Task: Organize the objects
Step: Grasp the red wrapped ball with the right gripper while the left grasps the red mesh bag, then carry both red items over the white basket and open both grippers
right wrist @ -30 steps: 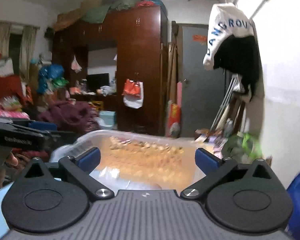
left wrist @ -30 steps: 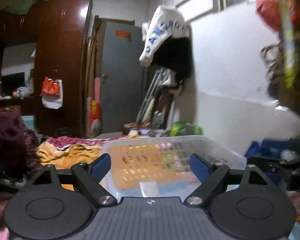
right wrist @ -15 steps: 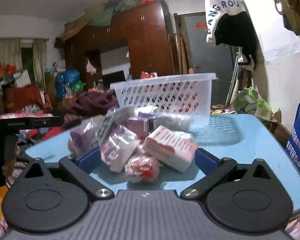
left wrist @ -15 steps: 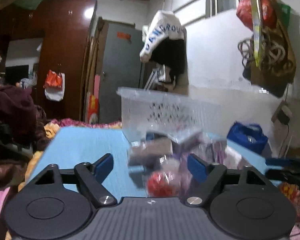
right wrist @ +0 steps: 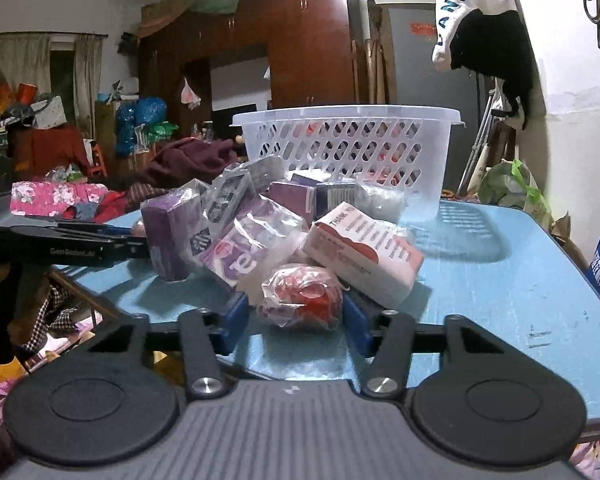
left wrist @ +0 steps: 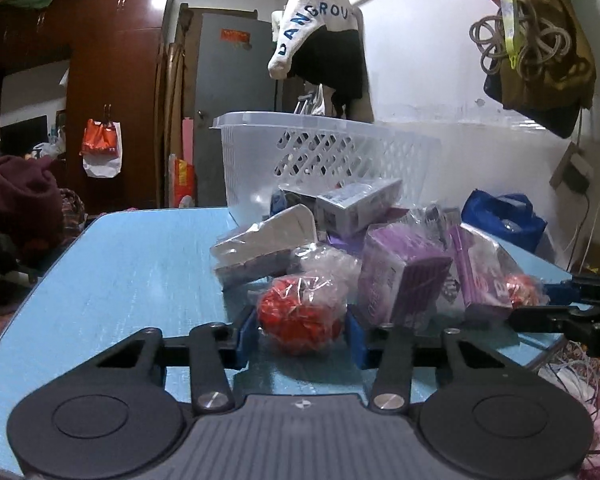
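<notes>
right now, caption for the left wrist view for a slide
Left gripper closing around a plastic-wrapped red ball at the near edge of a packet pile, white basket behind.

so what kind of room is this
Most likely a cluttered bedroom or living space in a home: a tall wooden wardrobe, clothes hung on the wall, and a blue table with a white basket.

Left gripper (left wrist: pixel 302 334): black linkage arms, silver screws, round black discs, ribbed grey body, blue finger pads (left wrist: pixel 246 338). Right gripper (right wrist: pixel 294 322): same build, blue pads (right wrist: pixel 233 322); "GenRobot.ai" lettering on left gripper's side.
</notes>
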The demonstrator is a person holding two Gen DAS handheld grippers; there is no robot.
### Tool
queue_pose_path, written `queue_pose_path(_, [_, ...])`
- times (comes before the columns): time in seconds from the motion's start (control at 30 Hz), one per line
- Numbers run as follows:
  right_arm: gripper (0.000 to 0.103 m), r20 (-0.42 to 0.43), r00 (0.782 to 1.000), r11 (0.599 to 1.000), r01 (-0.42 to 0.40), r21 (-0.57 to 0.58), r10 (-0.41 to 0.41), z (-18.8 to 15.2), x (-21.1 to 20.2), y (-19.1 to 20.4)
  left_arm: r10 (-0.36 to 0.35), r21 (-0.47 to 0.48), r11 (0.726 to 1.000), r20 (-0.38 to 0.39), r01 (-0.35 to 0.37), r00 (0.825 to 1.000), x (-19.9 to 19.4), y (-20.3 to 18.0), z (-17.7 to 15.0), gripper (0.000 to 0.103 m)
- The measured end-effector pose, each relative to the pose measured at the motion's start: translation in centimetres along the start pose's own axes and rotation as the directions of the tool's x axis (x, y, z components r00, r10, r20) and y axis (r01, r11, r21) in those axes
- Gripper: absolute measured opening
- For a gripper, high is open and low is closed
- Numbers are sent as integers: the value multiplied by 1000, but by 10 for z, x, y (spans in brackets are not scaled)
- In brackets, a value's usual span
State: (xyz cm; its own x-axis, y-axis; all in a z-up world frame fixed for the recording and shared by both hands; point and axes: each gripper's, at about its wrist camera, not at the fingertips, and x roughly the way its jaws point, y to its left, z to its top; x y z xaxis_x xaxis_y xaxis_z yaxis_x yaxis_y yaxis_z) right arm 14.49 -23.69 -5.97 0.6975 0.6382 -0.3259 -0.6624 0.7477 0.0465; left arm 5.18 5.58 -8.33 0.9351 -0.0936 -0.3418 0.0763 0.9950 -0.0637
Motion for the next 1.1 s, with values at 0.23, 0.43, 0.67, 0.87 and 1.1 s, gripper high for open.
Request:
queue_pose_path(0.23, [47, 24, 1000, 1000, 12, -12, -12, 2, -10, 1, 24, -1, 1000, 63, -24, 998, -18, 5, 3, 48])
queue_pose_path(0.43, [47, 38, 999, 999, 19, -26, -18, 6, -14, -2, 27, -10, 1000, 68, -27, 997, -18, 8, 4, 48])
queue_pose_path(0.67, [47, 103, 995, 1000, -8, 23, 5, 22, -28, -15, 4, -47, 999, 128, 2, 992, -29, 12, 16, 48])
queue_pose_path(0.87, [47, 251, 968, 997, 4, -74, 15, 104, -8, -19, -54, -40, 997, 206, 63, 977, -14, 13, 106, 48])
queue_pose_path(1.1, [47, 156, 985, 987, 98, -124, -79, 198, 100, -43, -35, -89, 995, 41, 38, 999, 99, 13, 202, 47])
